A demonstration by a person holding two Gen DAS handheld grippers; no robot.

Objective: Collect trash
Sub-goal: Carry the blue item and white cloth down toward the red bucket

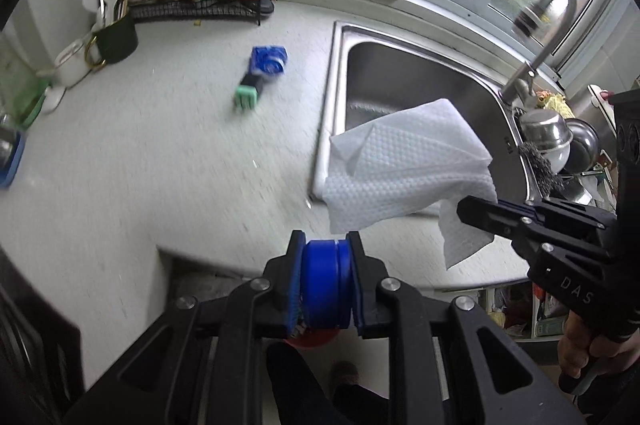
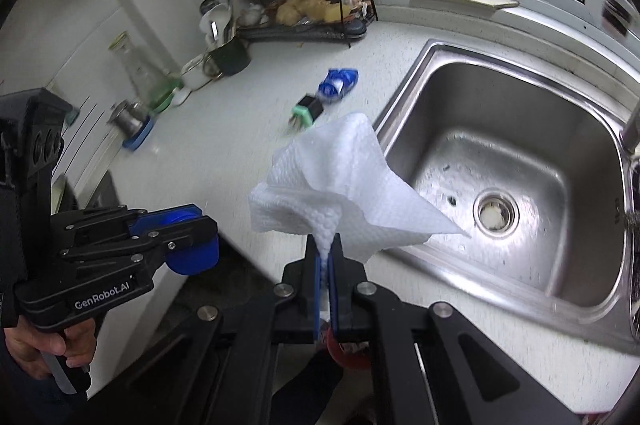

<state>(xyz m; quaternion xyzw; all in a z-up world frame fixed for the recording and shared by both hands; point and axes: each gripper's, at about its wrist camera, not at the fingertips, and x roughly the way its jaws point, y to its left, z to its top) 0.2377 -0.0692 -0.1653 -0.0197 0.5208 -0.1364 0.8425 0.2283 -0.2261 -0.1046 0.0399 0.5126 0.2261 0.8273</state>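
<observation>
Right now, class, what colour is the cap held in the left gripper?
Blue cap, clearest in the left wrist view.

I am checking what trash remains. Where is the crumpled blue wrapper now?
The blue wrapper lies on the white counter, left of the sink, beside a small green-and-black object.

The pale speckled countertop (image 2: 224, 161) lies bare across its near and middle stretch; only a crumpled blue wrapper (image 2: 338, 84) and a small green-and-black block (image 2: 306, 111) sit mid-counter, just beside each other; the far left is crowded by a black wire rack (image 2: 304, 5), a dark mug of utensils (image 2: 230, 55) and a glass bottle (image 2: 138, 73); right, the stainless steel sink basin (image 2: 520, 153) stands open, a curved grey faucet (image 1: 548, 37) rising at its far right.
</observation>
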